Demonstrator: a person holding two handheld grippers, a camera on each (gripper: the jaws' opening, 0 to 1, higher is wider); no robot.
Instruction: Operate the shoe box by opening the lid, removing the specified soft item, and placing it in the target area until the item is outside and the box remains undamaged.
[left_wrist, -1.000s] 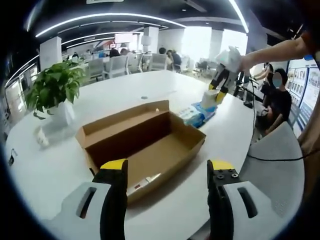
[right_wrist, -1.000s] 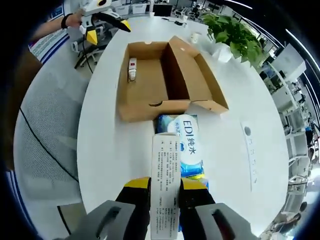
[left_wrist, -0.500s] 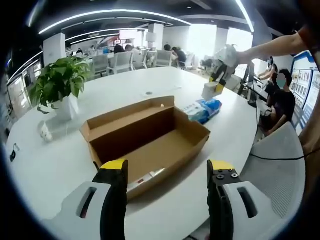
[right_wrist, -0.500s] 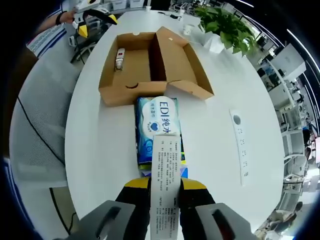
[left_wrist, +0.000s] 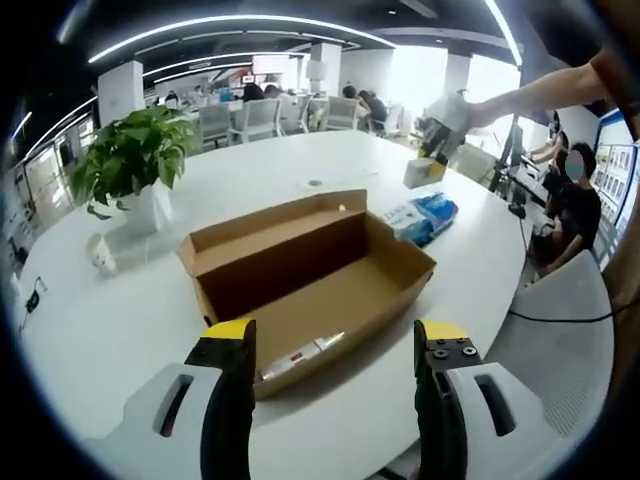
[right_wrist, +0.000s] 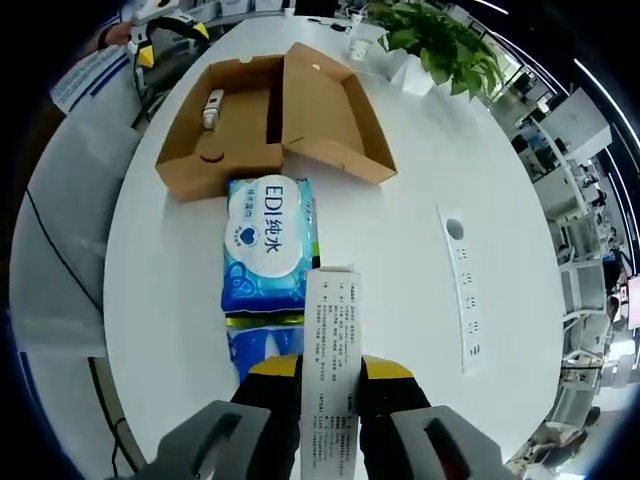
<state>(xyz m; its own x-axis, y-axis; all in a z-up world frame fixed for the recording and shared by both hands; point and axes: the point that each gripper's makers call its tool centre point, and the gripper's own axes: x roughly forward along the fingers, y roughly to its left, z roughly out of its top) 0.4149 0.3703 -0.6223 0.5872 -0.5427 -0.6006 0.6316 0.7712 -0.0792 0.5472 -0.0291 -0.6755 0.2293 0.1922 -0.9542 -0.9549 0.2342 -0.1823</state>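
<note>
Two grippers, two different jobs right now. My right gripper (right_wrist: 330, 375) is clamped on a slim white carton (right_wrist: 330, 360) printed with small text, its long axis running straight out along my jaws toward twelve o'clock. Just past its far end, on the white table (right_wrist: 400, 200), lies the blue-and-white wipes pack (right_wrist: 265, 240), the soft item, already outside the shoe box (right_wrist: 270, 115); a second blue pack (right_wrist: 255, 350) shows partly under the carton at about ten o'clock. The wipes pack's long axis points the same way as my jaws, with the open box just beyond it at eleven o'clock, lid folded back flat.

My left gripper (left_wrist: 335, 345) hangs spread wide and empty, near the box's front wall (left_wrist: 330, 320). From that side the box sits at twelve o'clock, and a small white object (left_wrist: 300, 352) lies on its floor by the front wall.

My right hand is the nearer one to the soft pack; I judge the carton has to come down beside it. Open tabletop lies at three o'clock of the right jaws, up to a flush socket strip (right_wrist: 462, 290); the table edge curves off at nine o'clock. A potted plant (left_wrist: 130, 165) stands well clear of the box.
</note>
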